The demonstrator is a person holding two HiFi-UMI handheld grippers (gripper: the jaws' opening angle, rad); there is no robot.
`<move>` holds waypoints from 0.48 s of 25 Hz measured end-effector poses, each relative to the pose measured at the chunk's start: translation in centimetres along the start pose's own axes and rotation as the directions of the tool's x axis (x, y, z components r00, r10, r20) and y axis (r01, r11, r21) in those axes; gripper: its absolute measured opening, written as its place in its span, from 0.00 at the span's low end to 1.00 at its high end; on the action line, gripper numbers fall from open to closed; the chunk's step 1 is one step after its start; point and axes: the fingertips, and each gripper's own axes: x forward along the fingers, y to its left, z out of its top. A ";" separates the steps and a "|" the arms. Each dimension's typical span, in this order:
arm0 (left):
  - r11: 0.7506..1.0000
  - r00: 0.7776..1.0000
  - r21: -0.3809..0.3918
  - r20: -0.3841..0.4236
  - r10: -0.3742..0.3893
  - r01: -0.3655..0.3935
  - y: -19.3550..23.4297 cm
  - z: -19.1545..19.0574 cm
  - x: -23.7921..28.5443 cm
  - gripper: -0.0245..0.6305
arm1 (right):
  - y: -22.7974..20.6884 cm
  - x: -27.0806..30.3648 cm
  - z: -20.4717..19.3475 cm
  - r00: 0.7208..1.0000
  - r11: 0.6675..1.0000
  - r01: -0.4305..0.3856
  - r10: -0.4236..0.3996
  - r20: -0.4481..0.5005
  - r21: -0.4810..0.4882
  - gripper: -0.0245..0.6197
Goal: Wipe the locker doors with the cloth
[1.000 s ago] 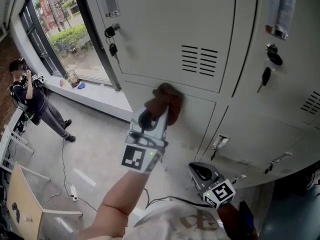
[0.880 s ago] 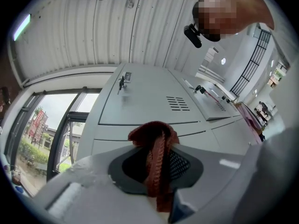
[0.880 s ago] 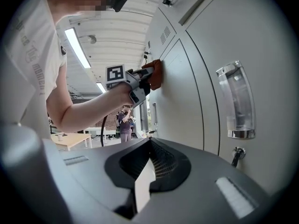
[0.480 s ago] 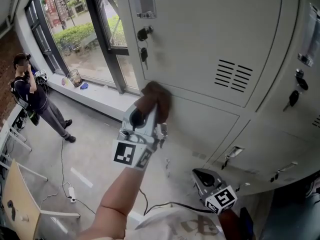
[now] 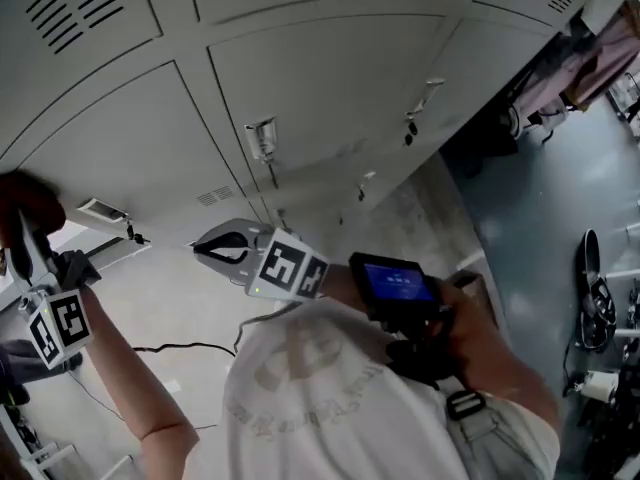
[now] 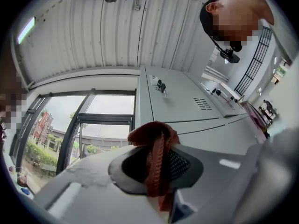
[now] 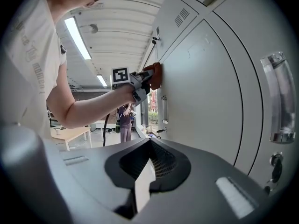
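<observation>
A reddish-brown cloth (image 5: 24,196) is bunched at the tip of my left gripper (image 5: 26,230), at the far left edge of the head view, against a grey locker door (image 5: 110,158). In the left gripper view the cloth (image 6: 154,141) hangs out between the jaws of the left gripper (image 6: 157,171), which is shut on it. The right gripper view shows the cloth (image 7: 154,75) pressed on the locker door (image 7: 205,92), high up. My right gripper (image 5: 214,249) hangs lower, near the body, apart from the doors, and its jaws (image 7: 145,174) are together with nothing between them.
Grey lockers (image 5: 330,78) fill the wall, with handles (image 5: 262,138) and a clear pull (image 7: 280,97). A device with a blue screen (image 5: 396,282) sits on the right forearm. A cable (image 5: 170,348) lies on the floor. A person (image 7: 125,121) and a table (image 7: 74,133) stand far off.
The head view has swung round and tilted. The left gripper with the cloth has moved from the middle of the view to its far left edge; the right gripper now sits near the centre.
</observation>
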 end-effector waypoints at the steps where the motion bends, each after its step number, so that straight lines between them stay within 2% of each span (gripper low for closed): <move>1: 1.000 1.000 -0.013 -0.005 0.011 -0.011 0.4 -0.5 -0.3 0.16 | 0.1 -0.1 -0.1 1.000 1.000 0.004 -0.004 -0.002 -0.001 0.05; 6: 0.999 0.999 -0.038 -0.048 0.015 -0.017 1.1 -3.0 -1.4 0.16 | 1.0 0.3 -0.6 1.000 0.999 0.027 -0.026 -0.016 0.020 0.05; 12: 1.000 0.996 -0.021 -0.090 -0.013 0.011 -1.2 -5.4 -2.6 0.15 | 2.1 1.1 -0.9 0.999 0.999 0.033 -0.032 -0.021 0.027 0.05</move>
